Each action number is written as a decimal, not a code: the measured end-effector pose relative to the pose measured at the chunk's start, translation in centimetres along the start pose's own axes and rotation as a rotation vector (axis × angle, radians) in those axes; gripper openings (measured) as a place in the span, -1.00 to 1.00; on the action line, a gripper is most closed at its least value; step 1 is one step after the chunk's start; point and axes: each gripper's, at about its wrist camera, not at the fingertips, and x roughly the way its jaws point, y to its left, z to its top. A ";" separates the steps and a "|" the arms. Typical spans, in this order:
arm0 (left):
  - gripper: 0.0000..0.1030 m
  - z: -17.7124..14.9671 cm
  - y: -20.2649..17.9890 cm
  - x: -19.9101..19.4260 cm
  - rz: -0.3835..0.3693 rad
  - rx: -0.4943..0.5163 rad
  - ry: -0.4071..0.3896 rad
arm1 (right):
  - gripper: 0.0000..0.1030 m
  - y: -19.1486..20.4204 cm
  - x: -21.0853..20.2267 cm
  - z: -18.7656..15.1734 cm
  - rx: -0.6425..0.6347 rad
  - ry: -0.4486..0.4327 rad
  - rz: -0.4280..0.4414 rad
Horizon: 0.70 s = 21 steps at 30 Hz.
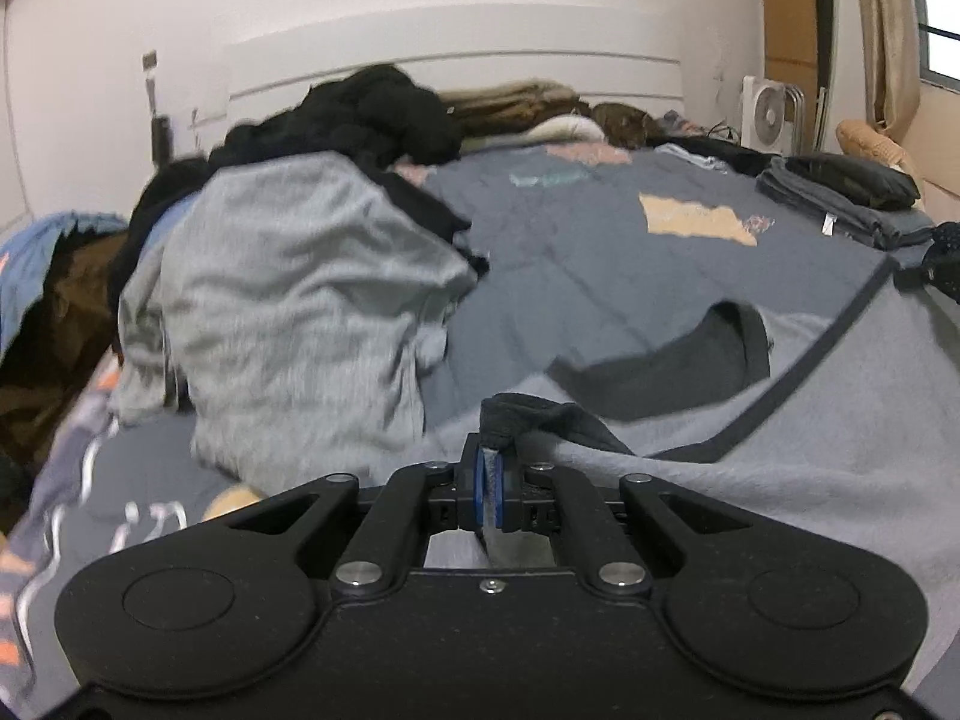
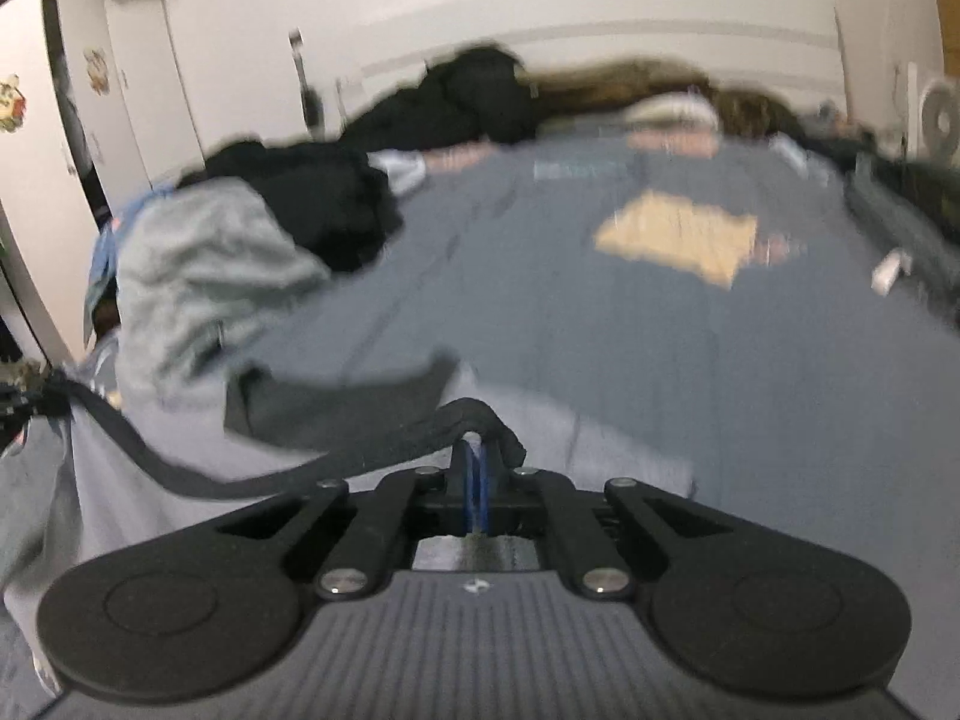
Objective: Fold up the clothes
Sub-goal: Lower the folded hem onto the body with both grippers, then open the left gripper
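Blurring smears most of the right wrist view, so the far end of the bed is hard to read there, and the lower part of each picture is blocked by the gripper's own black body. The left gripper (image 1: 493,450) is clenched on a dark trimmed corner of the light grey garment with charcoal trim (image 1: 780,450); a strip of cloth shows between its blue pads. The right gripper (image 2: 477,450) is likewise clamped tight, with a fold of the same garment's dark trim (image 2: 456,420) humped over its tips. The garment lies spread across the near part of the grey patterned bedspread (image 1: 600,252), stretched between the 2 grippers, its edges cut off by both frames.

Only the left wrist view shows sharply the stack of folded dark grey clothes (image 1: 840,198) at the bed's right edge, the white box fan (image 1: 765,114) behind it and the curtain (image 1: 888,30). Only the right wrist view shows the white wardrobe with stickers (image 2: 90,90) — at far left.

Both views show 1 crumpled pale grey sweatshirt (image 1: 288,300) beside 1 heap of black clothing (image 1: 360,114); further items in that pile cannot be counted.
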 end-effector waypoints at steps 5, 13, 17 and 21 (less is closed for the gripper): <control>-0.94 3.0 0.5 1.7 0.043 0.014 -0.029 | -0.98 -0.8 0.4 3.8 -0.002 -0.071 -0.054; -0.93 3.6 2.1 9.6 0.103 -0.063 0.062 | -0.98 -4.4 5.2 4.7 0.073 -0.082 -0.147; -0.80 2.0 2.0 13.9 0.132 -0.090 0.193 | -0.92 -4.6 10.3 2.8 0.055 0.025 -0.204; -0.14 0.9 3.0 10.6 0.174 -0.113 0.113 | -0.81 -5.2 10.7 2.0 0.094 0.056 -0.218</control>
